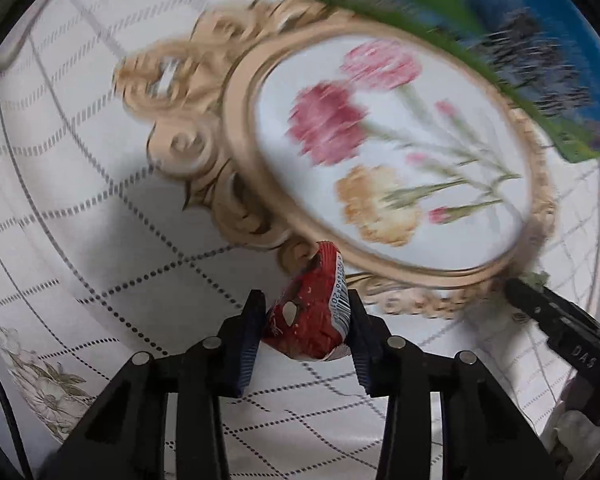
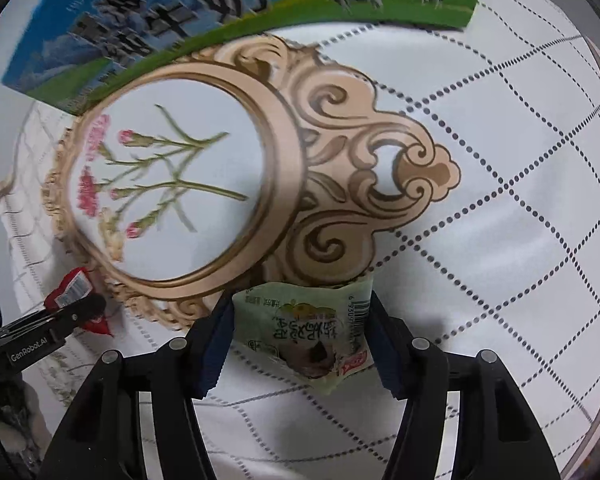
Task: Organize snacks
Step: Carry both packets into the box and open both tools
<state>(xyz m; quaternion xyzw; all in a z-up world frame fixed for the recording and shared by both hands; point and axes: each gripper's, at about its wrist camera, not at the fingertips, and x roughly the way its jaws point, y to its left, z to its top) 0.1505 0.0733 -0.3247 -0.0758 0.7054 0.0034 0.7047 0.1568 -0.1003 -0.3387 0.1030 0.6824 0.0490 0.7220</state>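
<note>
My left gripper (image 1: 306,320) is shut on a red snack packet (image 1: 312,320) with a barcode, held above the tablecloth. The same red packet (image 2: 74,288) and the left gripper's finger (image 2: 76,312) show at the left of the right wrist view. My right gripper (image 2: 300,332) is shut on a pale green snack packet (image 2: 308,328) with dark print and a barcode. The right gripper's finger (image 1: 556,320) shows at the right of the left wrist view, with a bit of the green packet (image 1: 536,278) at its tip. Both packets hang near the gold oval's edge.
A white quilted tablecloth (image 2: 500,200) with dotted lines and a gold-framed flower oval (image 2: 172,184) covers the table. A blue and green milk carton box (image 2: 180,20) stands at the far side; it also shows in the left wrist view (image 1: 540,40).
</note>
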